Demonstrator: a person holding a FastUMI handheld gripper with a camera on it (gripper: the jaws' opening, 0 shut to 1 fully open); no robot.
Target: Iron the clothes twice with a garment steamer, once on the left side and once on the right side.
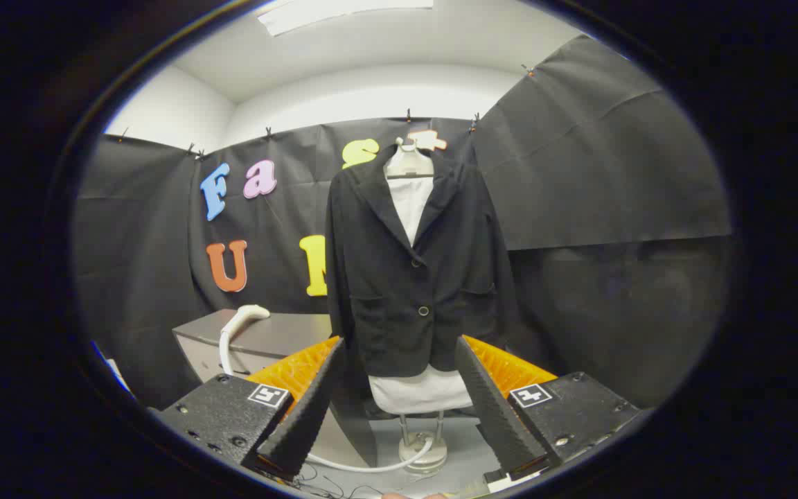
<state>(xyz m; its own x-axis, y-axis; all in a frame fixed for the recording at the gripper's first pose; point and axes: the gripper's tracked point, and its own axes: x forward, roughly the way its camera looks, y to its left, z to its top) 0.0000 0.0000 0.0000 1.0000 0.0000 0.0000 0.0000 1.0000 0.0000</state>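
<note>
A black jacket [413, 270] hangs buttoned on a white padded stand [418, 391], straight ahead beyond my fingers. The white steamer head [243, 317] rests on a grey box [267, 336] to the left of the jacket. Its white hose [364, 466] runs down and across the floor to the stand's round base [424, 454]. My gripper [399, 388] is open, fingers wide apart with nothing between them, well short of both the jacket and the steamer head.
Black cloth walls close in behind and on both sides. The grey box stands left of the stand against the back wall. Thin cables [330, 485] lie on the floor near my fingers.
</note>
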